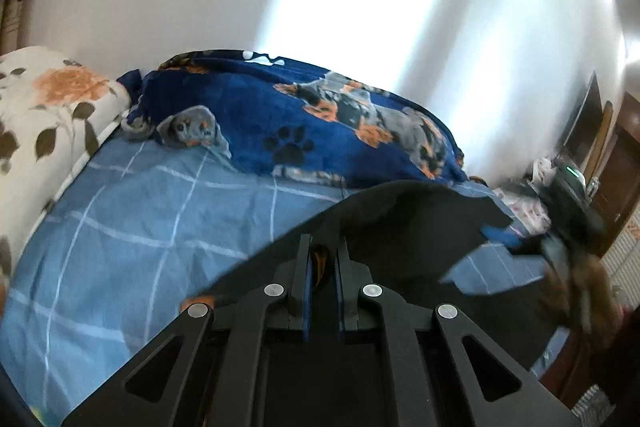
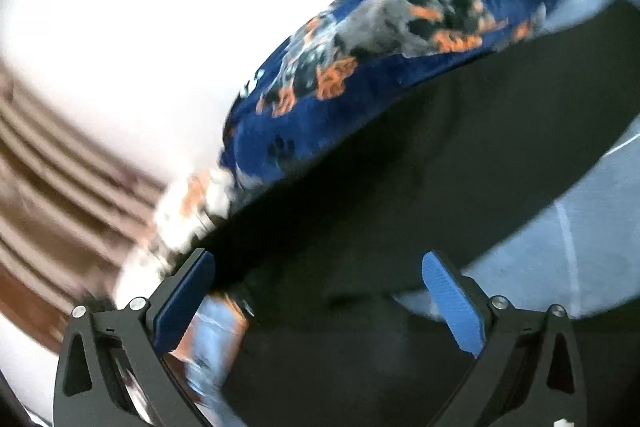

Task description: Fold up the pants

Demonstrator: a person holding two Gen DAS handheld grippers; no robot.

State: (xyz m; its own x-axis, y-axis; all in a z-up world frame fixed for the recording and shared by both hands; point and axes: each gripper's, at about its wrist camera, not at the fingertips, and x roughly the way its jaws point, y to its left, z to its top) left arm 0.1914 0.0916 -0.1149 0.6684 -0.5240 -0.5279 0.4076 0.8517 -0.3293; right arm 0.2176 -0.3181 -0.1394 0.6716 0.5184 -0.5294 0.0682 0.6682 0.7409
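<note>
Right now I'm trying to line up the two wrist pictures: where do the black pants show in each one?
Left wrist view: the black pants fill the lower middle, pinched in the shut left gripper, above the checked blue sheet.
Right wrist view: they sweep from upper right to bottom centre, between the open right gripper's fingers.
Shared landmark: the dark blue dog-print blanket behind them.

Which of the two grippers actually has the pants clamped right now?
The left gripper: its jaws are shut on the black pants. The right gripper has its jaws wide open.
</note>
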